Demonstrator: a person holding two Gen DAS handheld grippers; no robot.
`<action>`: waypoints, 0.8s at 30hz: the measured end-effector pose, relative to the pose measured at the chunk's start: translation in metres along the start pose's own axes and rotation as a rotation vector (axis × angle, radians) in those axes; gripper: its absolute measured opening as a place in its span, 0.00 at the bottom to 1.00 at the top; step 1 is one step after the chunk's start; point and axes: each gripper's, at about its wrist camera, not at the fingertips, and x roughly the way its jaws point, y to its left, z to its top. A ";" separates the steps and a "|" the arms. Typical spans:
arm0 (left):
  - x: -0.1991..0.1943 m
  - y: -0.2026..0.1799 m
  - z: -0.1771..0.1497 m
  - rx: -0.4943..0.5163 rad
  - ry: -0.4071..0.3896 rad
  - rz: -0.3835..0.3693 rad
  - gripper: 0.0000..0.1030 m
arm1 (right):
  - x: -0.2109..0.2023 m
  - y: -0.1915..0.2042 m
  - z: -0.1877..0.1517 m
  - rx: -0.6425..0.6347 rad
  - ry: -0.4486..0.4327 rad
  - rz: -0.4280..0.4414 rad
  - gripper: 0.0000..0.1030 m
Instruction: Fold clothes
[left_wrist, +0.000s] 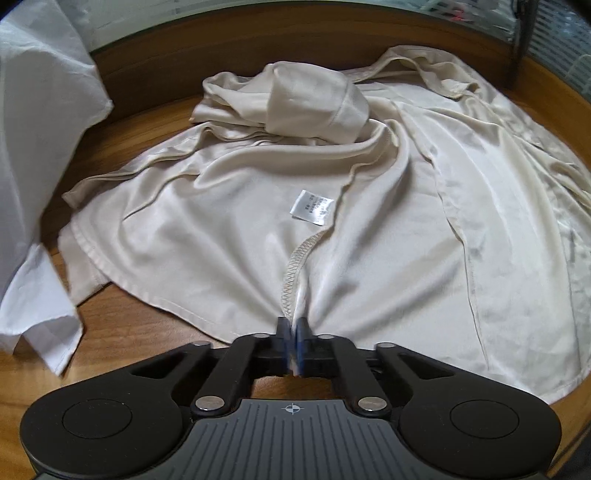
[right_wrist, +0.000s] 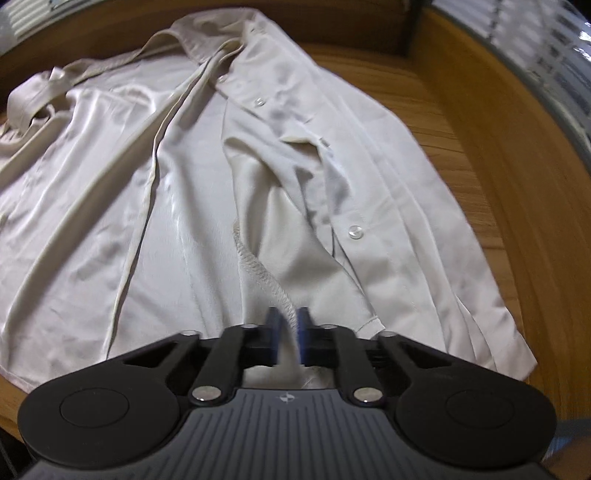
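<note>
My left gripper (left_wrist: 294, 328) is clamped on the cream shirt (left_wrist: 295, 192) at its near hem, right by the overlocked seam. My right gripper (right_wrist: 287, 319) pinches the hem too, shirt spread ahead across the wooden table (right_wrist: 461, 155) toward its far edge.

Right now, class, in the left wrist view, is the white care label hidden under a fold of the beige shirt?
No: the care label lies exposed on the beige shirt.

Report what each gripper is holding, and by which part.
Both hold the beige shirt. The left gripper is shut on its near hem at an overlocked side seam. The right gripper pinches the near hem at another overlocked seam.
</note>
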 end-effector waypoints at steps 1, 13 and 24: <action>-0.003 -0.001 -0.002 -0.027 0.001 0.023 0.03 | 0.001 0.000 0.001 -0.013 0.002 0.011 0.00; -0.098 -0.014 -0.047 -0.320 0.011 0.112 0.03 | -0.039 -0.026 -0.005 -0.015 -0.039 0.022 0.00; -0.125 -0.025 -0.081 -0.364 0.066 0.106 0.04 | -0.070 -0.032 -0.040 -0.030 0.021 -0.021 0.00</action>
